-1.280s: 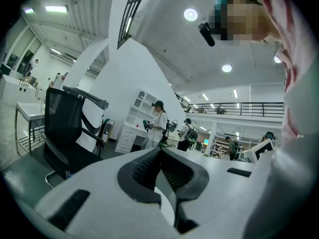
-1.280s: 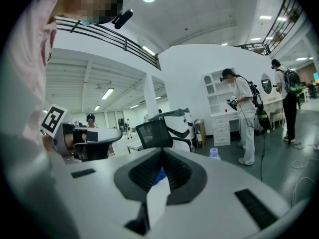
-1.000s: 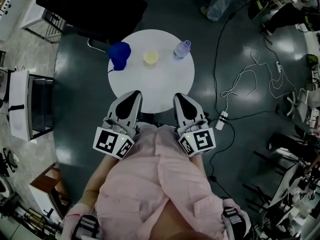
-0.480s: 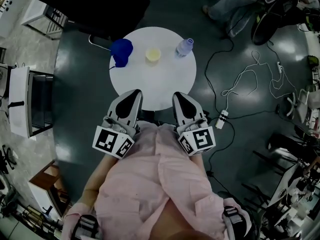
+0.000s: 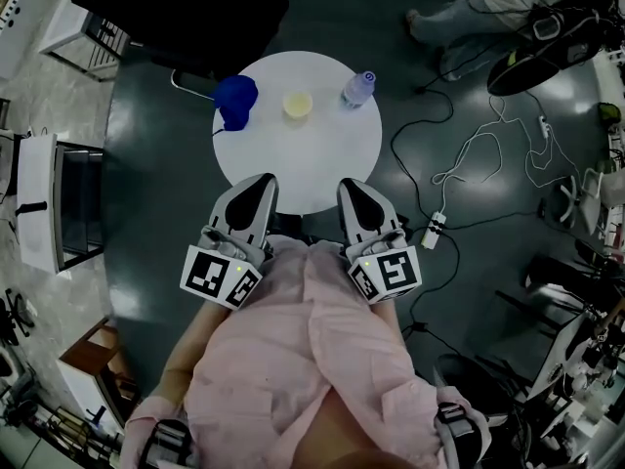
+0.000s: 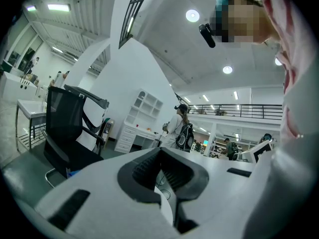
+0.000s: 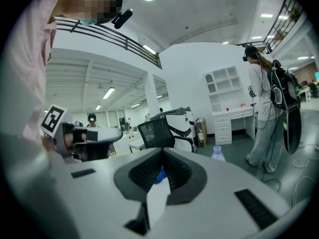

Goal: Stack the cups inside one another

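A round white table [image 5: 322,169] carries a blue cup [image 5: 234,101] at its far left, lying or tipped, and a small pale yellow cup [image 5: 298,105] upright beside it. Both my grippers hover side by side over the table's near edge, well short of the cups. In the head view my left gripper [image 5: 262,182] and right gripper [image 5: 350,186] point towards the table, jaws together and holding nothing. The left gripper view shows its jaws [image 6: 160,151] meeting at the tip. In the right gripper view the jaws [image 7: 162,151] are shut, with a bit of the blue cup [image 7: 160,176] showing behind them.
A clear water bottle [image 5: 358,88] stands at the table's far right, also the bottle [image 7: 218,154] in the right gripper view. A black office chair [image 5: 176,8] is beyond the table. Cables and a power strip [image 5: 435,231] lie on the floor to the right, near a person's legs [image 5: 469,18].
Both grippers and the cups have stayed put. The person on the floor at the upper right has walked further right, and the head view has shifted slightly.
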A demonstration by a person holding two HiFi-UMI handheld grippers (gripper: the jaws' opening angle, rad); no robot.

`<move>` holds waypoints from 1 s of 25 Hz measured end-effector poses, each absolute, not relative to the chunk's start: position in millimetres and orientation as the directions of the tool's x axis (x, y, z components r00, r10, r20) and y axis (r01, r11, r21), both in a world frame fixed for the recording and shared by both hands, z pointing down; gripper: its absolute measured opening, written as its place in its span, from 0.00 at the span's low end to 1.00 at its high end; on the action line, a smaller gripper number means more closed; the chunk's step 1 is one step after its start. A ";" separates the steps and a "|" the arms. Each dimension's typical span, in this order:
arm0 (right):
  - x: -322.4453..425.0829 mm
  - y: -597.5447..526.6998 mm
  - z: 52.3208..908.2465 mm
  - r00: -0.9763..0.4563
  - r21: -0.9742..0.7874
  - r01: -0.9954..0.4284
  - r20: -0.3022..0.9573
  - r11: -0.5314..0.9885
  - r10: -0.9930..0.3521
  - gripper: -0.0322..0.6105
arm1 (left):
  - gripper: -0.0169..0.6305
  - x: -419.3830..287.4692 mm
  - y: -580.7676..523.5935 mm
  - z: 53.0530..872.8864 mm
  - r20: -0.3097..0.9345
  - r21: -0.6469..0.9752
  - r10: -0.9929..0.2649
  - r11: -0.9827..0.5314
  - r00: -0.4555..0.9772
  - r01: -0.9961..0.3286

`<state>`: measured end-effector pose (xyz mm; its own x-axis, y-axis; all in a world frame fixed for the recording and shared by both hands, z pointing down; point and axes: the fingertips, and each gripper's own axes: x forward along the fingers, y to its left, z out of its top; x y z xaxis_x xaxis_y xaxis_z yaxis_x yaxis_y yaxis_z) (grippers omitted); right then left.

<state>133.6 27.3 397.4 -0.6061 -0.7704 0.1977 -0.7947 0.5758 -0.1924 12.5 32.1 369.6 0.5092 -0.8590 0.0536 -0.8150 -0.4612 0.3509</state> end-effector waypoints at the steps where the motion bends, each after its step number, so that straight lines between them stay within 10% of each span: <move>1: 134.1 27.5 397.0 -0.605 -0.193 -0.795 0.196 0.575 -0.772 0.10 | 0.05 12.4 32.3 369.4 0.052 0.351 -0.860 -0.460 0.508 -0.815; 25: 133.2 34.4 393.7 -0.597 -0.180 -0.801 0.183 0.571 -0.781 0.10 | 0.05 7.7 39.8 366.0 0.026 0.348 -0.864 -0.464 0.503 -0.815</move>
